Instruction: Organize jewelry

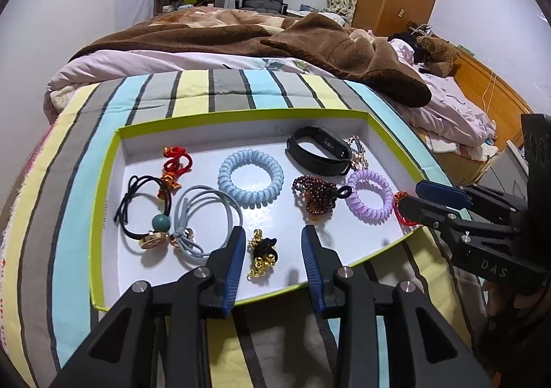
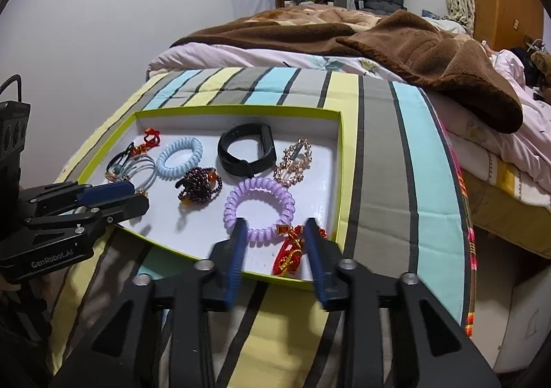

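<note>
Right now both tongs hover at the near edge of the green-rimmed box (image 1: pixel 106 178) lying on the striped bedspread (image 1: pixel 227 88), and both stand open, holding nothing.

The left tongs (image 1: pixel 273 240) are spread around the black-and-gold beaded tie (image 1: pixel 262 255), which lies on the box floor straight ahead between the 2 blue pads, its long axis running near to far, roughly in line with the fingers.

The right tongs (image 2: pixel 275 233) likewise bracket the red-and-gold knot charm (image 2: pixel 291 252) in the box's near right corner, with the purple coil tie (image 2: pixel 259 207) just beyond it and touching it.

Each hand is nearer its own piece, so neither needs to cross. My judgement is that a short forward dip and a squeeze would take either, though the right tongs risk catching the purple coil too.
</note>
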`<state>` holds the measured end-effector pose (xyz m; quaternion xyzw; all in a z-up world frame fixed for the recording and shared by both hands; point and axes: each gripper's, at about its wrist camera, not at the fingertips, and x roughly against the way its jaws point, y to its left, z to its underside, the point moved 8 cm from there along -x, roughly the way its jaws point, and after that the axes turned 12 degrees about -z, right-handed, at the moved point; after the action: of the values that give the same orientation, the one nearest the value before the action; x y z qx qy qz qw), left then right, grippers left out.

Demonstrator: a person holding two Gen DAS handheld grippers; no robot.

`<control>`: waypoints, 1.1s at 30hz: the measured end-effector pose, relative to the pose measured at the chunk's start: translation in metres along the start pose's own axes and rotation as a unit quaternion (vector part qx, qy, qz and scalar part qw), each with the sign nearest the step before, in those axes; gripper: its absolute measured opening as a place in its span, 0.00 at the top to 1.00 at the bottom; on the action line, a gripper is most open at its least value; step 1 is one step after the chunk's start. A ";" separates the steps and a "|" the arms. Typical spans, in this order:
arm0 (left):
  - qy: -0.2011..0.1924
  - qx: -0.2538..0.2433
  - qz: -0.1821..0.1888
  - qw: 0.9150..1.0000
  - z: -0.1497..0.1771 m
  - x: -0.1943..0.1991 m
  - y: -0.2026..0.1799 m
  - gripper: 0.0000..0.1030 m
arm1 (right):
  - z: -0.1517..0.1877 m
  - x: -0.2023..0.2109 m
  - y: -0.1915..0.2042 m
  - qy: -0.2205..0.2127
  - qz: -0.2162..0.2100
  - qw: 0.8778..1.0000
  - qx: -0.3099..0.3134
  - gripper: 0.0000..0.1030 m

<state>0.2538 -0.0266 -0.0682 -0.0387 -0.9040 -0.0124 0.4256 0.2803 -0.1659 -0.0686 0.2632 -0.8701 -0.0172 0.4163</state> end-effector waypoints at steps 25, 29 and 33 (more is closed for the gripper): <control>-0.061 0.044 -0.108 0.991 0.019 0.059 0.013 0.59 | 0.022 0.041 0.042 -0.057 0.005 0.998 -0.025 0.58; -0.059 0.055 -0.150 0.985 0.023 0.061 0.020 0.59 | 0.026 0.045 0.047 -0.063 0.020 0.998 -0.018 0.58; -0.060 0.057 -0.137 0.987 0.025 0.062 0.019 0.59 | 0.027 0.046 0.053 -0.064 0.021 0.998 -0.012 0.58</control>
<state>0.1971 -0.0029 -0.0363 0.1090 -0.9237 -0.0164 0.3669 0.2138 -0.1474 -0.0403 0.2377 -0.9001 -0.0357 0.3634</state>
